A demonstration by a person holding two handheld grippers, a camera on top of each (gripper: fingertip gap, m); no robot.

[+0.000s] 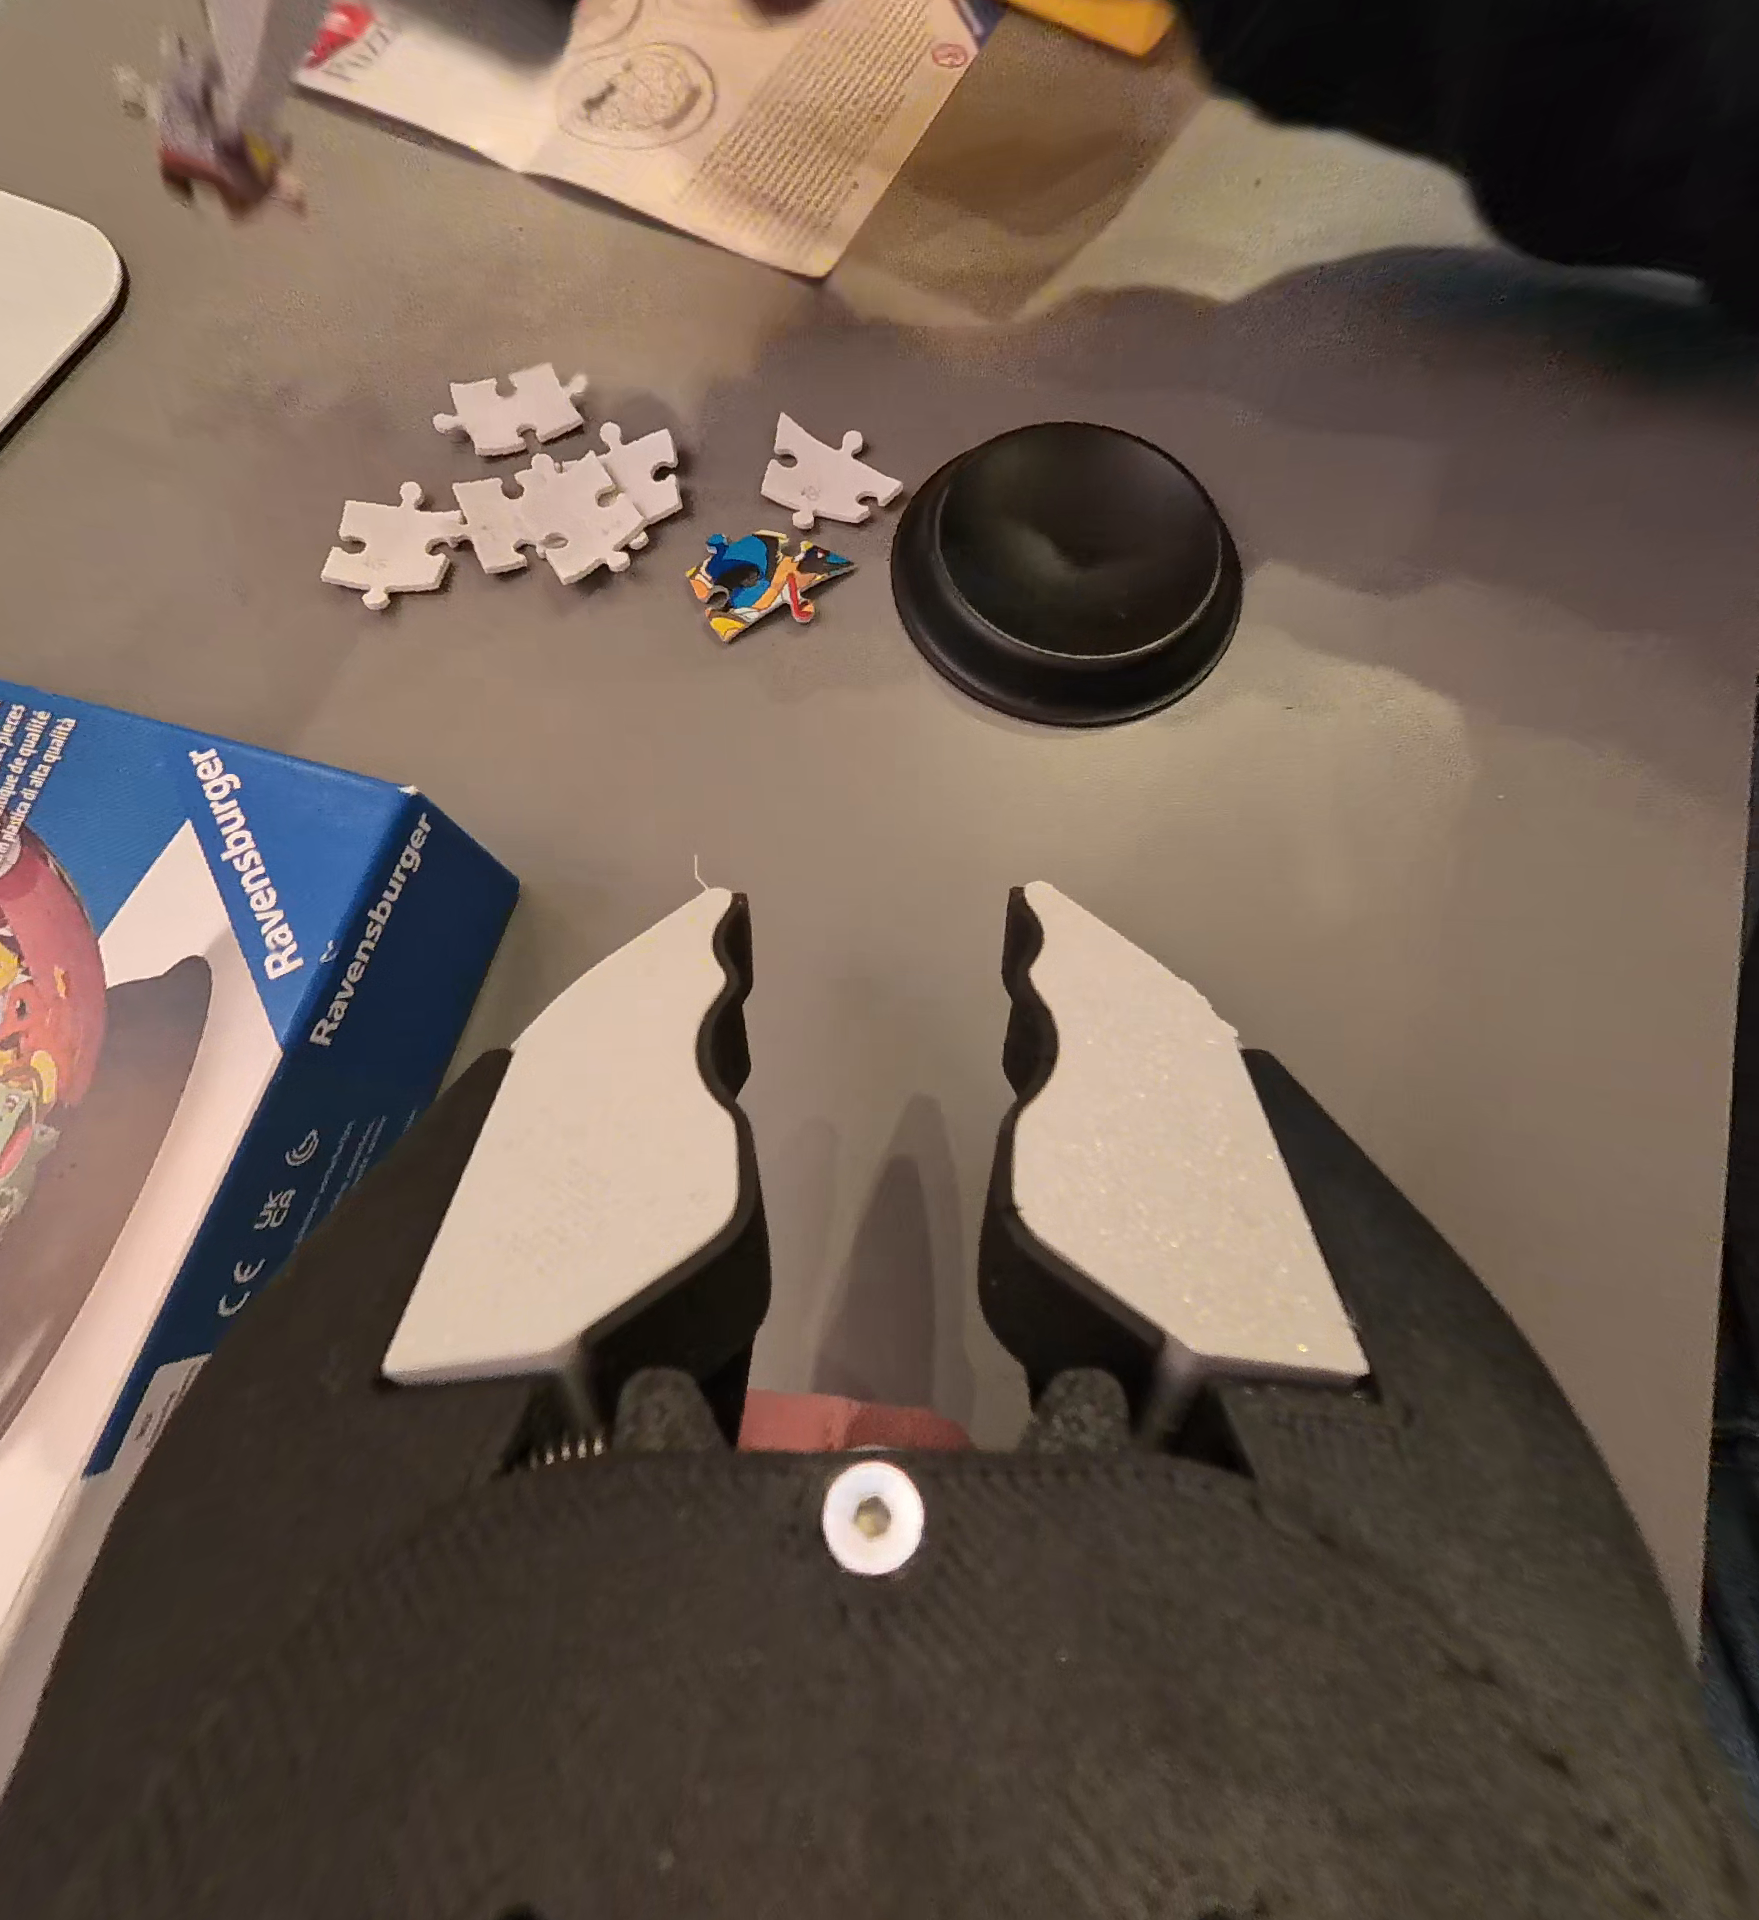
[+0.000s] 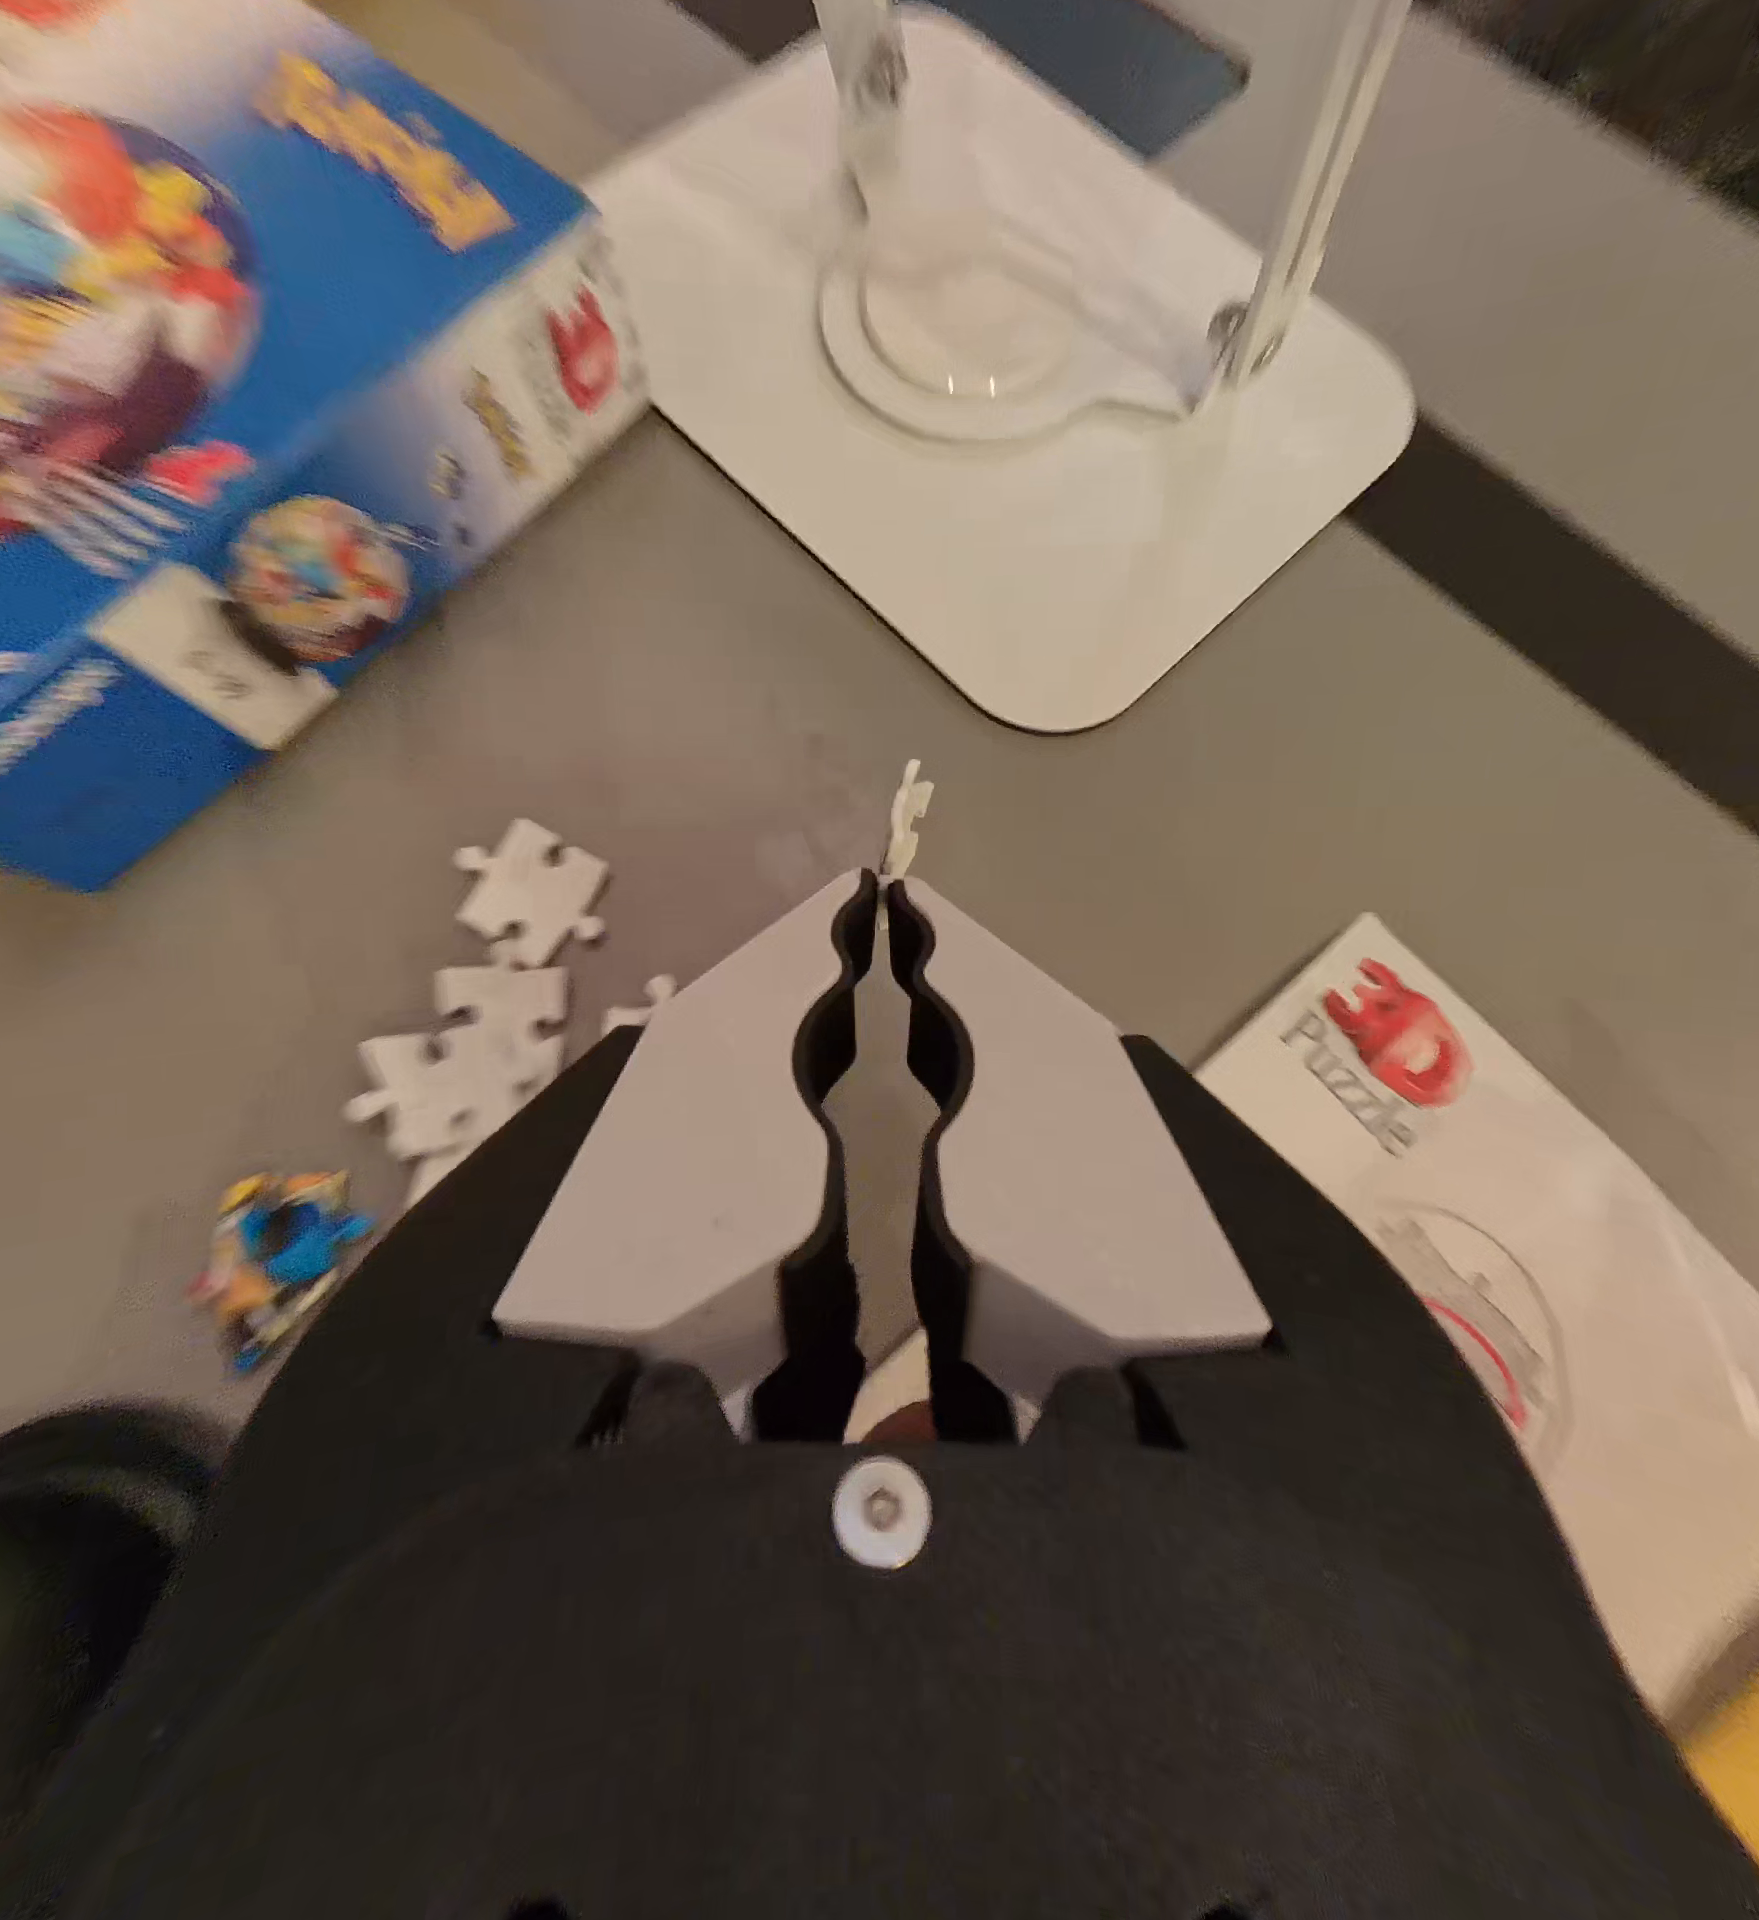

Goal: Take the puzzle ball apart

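Observation:
Several loose puzzle pieces lie white side up (image 1: 532,488) on the grey table (image 1: 1270,883), with one coloured piece (image 1: 766,582) beside them. The round black stand (image 1: 1062,571) is empty, and no assembled ball is in view. My left gripper (image 1: 875,914) is open and empty, above bare table in front of the pieces. My right gripper (image 2: 880,883) is shut on one white-backed puzzle piece (image 2: 904,821), seen edge-on and held above the table beyond the loose pieces (image 2: 501,997). The coloured piece (image 2: 283,1247) and the stand (image 2: 44,1538) also show in the right wrist view.
The blue puzzle box (image 1: 179,1039) lies to the left and also shows in the right wrist view (image 2: 179,416). A white base plate (image 2: 1062,582) carries clear uprights. A paper leaflet (image 2: 1529,1299) lies at the right. A blurred shape (image 1: 220,135) hangs at the far left. Some 25 cm of space lies between my two pairs of fingers.

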